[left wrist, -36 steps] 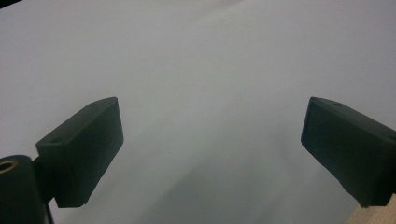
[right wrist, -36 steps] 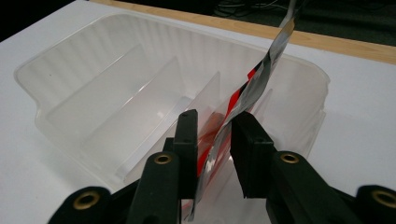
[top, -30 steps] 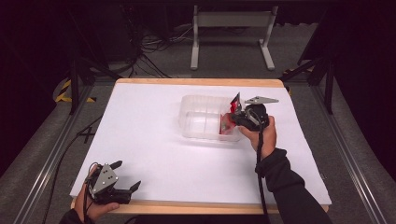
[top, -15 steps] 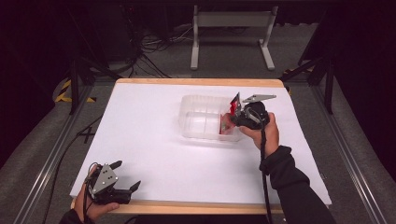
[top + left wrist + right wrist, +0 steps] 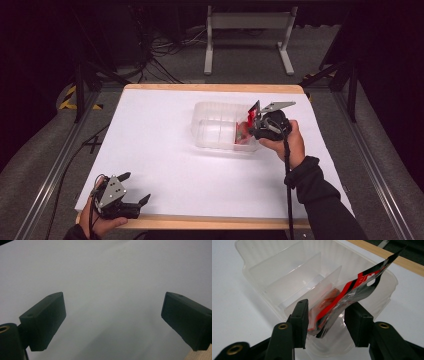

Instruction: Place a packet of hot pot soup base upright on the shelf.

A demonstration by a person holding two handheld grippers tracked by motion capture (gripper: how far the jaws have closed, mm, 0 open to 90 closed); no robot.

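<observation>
Showing clear, colourless plastic with milky highlights: divided bin (image 5: pixel 274 277). Carrying red and black bands with small white lettering, plus a see-through window over something orange: packet (image 5: pixel 347 293). Looking matte black with brass-coloured screw eyes: right gripper (image 5: pixel 325 322); matching black on left gripper (image 5: pixel 112 322). Reading plain white, unpatterned: table (image 5: pixel 165 150), edged in pale wood. Lying dark grey beyond: floor (image 5: pixel 380 150).

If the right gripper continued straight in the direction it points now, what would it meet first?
Most likely the red-and-black packet lying between its just-opening jaws, no longer visibly pressed. Behind it comes a divider of the clear plastic container. Depth is hard to judge, so the right gripper may brush the container's near wall first.
</observation>
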